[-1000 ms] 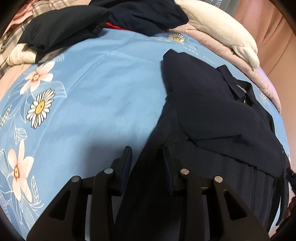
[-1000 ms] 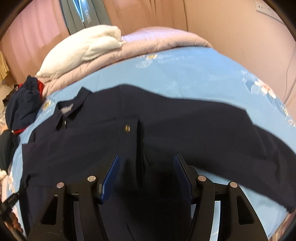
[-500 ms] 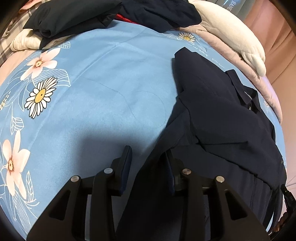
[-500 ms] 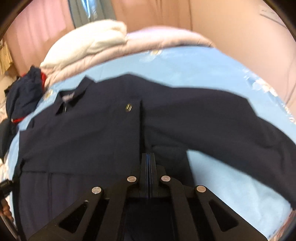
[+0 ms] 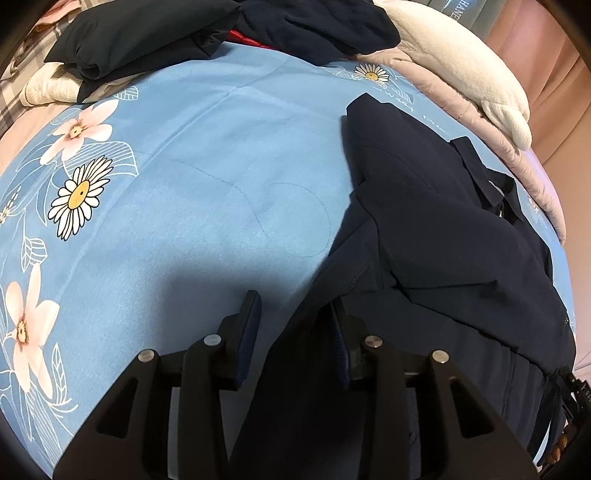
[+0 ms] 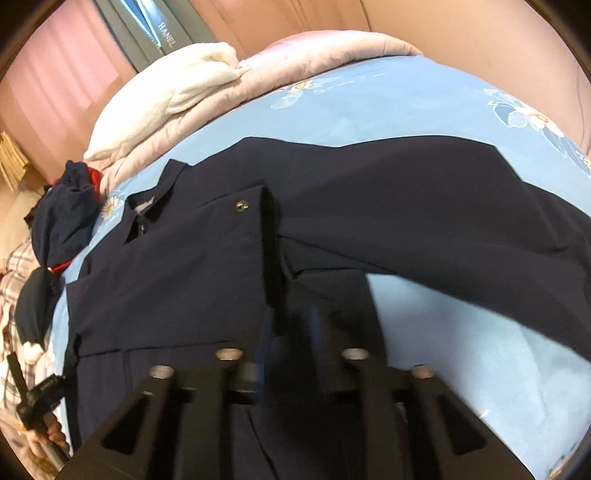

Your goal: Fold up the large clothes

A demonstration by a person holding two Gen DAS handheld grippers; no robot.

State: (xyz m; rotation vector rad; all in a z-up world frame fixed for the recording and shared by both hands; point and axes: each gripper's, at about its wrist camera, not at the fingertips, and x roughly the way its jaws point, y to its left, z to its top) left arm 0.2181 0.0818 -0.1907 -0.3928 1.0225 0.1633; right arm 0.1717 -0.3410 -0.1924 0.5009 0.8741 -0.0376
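Note:
A large navy jacket lies spread on the blue flowered bedsheet, one sleeve folded across its chest. My left gripper is open, its fingers either side of the jacket's left side edge near the hem. In the right wrist view the jacket fills the middle, collar at upper left, the other sleeve stretched out right. My right gripper sits blurred over the jacket's lower right part, jaws a small gap apart with dark cloth between them.
A pile of dark clothes and a white blanket on a pink quilt lie at the head of the bed. The pile and blanket also show in the right wrist view. Pink curtains stand behind.
My right gripper went from wide open to fully shut on the jacket, and now shows a small gap; the cloth has lifted. My left gripper stayed open and crept slightly forward.

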